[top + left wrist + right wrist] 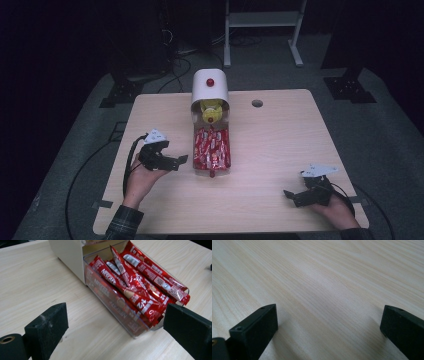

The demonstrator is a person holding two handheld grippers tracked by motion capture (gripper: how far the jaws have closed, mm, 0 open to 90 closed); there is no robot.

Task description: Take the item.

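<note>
The clear drawer (212, 150) stands pulled out from the white dispenser (210, 87) at the middle of the table (280, 150), and it is packed with red coffee sticks (211, 145). The long axis of the drawer, and of most sticks in it, runs from the dispenser toward the person. The left gripper (181, 160) sits just beside the drawer's left wall, near its front end, with its jaws spread wide and nothing between them. In the left gripper view the drawer (117, 307) lies ahead and to the right of the left gripper (115, 330), with the sticks (140, 285) running diagonally across the line of the jaws and one front corner close to the right-hand jaw. The right gripper (289, 194) rests well apart from the drawer, near the table's right front edge, jaws also wide and empty; the right gripper view shows bare tabletop (324, 285) ahead of it. The left gripper is judged the nearer one, so any reach into the drawer most likely falls to it, moving to the right.
</note>
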